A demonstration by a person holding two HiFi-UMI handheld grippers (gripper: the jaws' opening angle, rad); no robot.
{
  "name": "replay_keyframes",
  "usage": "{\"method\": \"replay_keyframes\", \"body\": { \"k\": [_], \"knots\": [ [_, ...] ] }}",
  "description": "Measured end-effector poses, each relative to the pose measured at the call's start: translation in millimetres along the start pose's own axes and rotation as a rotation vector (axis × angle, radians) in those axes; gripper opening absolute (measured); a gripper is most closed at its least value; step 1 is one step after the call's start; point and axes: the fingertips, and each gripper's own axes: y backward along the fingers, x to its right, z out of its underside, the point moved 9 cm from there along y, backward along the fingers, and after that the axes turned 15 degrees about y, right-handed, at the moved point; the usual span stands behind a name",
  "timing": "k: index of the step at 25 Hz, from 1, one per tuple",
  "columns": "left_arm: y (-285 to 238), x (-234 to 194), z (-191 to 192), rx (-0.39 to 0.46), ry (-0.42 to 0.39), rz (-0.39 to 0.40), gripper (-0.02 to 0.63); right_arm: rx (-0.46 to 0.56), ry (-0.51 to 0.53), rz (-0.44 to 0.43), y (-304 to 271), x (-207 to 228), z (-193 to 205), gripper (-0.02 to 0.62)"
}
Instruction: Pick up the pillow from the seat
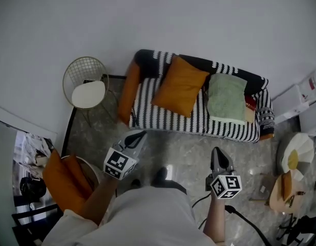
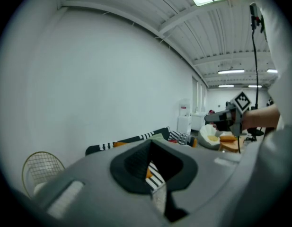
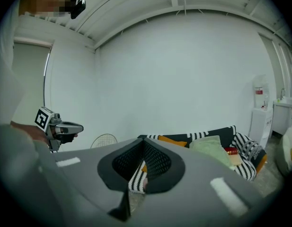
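An orange pillow (image 1: pixel 179 85) leans against the back of a black-and-white striped sofa (image 1: pixel 173 118), left of a pale green cushion (image 1: pixel 227 97). Both grippers hover over the floor in front of the sofa, well short of it. My left gripper (image 1: pixel 139 136) is shut and empty, pointing toward the sofa's left half. My right gripper (image 1: pixel 219 155) is shut and empty too, aimed at the sofa's right half. In the right gripper view the orange pillow (image 3: pixel 173 140) and the green cushion (image 3: pixel 209 148) show above the shut jaws. The left gripper view shows only a strip of the sofa (image 2: pixel 131 139).
A wire chair with a white seat (image 1: pixel 87 88) stands left of the sofa. An orange seat (image 1: pixel 63 181) is at the near left. A white-and-yellow chair (image 1: pixel 296 152) and a small wooden table (image 1: pixel 281 191) stand at the right. A cable (image 1: pixel 245 222) trails from my right gripper.
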Motion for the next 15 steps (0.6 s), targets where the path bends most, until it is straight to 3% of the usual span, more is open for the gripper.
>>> {"method": "replay_keyframes", "body": {
  "k": [15],
  "knots": [
    [-74, 26, -10, -0.015, 0.015, -0.051, -0.002, -0.014, 0.004, -0.063, -33, 77, 14, 0.005]
  ]
}}
